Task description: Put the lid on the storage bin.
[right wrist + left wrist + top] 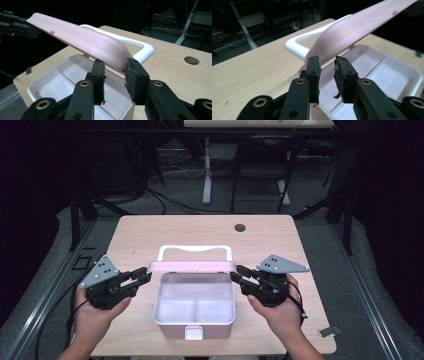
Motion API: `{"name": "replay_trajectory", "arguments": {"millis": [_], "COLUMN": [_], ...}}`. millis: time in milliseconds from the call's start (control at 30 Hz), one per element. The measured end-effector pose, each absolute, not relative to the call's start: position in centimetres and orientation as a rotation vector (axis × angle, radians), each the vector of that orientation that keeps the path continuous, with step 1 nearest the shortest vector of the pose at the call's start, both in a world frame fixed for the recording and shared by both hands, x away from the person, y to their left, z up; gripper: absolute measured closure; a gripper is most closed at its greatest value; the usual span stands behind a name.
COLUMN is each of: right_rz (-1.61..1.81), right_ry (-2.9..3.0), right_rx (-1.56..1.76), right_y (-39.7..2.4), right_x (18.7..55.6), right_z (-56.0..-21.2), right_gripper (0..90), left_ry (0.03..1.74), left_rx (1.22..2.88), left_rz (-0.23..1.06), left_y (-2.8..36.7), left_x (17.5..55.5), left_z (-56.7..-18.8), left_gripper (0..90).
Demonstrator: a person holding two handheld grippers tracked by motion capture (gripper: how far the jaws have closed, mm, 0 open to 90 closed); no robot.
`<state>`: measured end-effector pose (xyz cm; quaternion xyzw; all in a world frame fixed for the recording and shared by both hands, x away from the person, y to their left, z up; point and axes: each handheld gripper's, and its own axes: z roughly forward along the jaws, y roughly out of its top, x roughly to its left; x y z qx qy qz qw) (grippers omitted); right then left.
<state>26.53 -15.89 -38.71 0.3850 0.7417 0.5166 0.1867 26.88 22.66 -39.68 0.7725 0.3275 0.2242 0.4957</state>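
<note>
The pink lid (192, 266) stands raised on its hinge over the white box (194, 324), which sits at the middle of my bench (150, 232), near my edge. The lid's white handle (195, 249) points away from me. Inside, a divider splits the box into compartments. My left tongs (146, 275) pinch the lid's left end, my right tongs (236, 273) its right end, both narrowed on the pink rim. A round hole (240, 227) lies farther back on the bench.
</note>
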Motion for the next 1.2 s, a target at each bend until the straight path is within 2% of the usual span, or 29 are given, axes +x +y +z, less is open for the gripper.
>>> {"name": "replay_trajectory", "arguments": {"millis": [167, 400, 1200], "right_rz": [1.45, 1.459, 1.506], "right_ry": [2.083, 2.087, 2.126], "right_rx": [1.077, 1.065, 1.082], "right_y": [-15.9, -16.1, -17.0], "right_x": [25.9, 25.3, 23.3], "right_z": [-38.7, -39.0, -41.6], "right_gripper": [69.9, 69.8, 70.9], "left_ry": [0.77, 0.748, 0.743], "left_rx": [1.843, 1.855, 1.859], "left_rz": [0.501, 0.516, 0.445], "left_y": [22.8, 22.3, 23.2], "left_x": [26.7, 26.0, 24.2], "left_z": [-39.8, -39.8, -42.0], "left_gripper": [71.1, 71.0, 72.4]}}
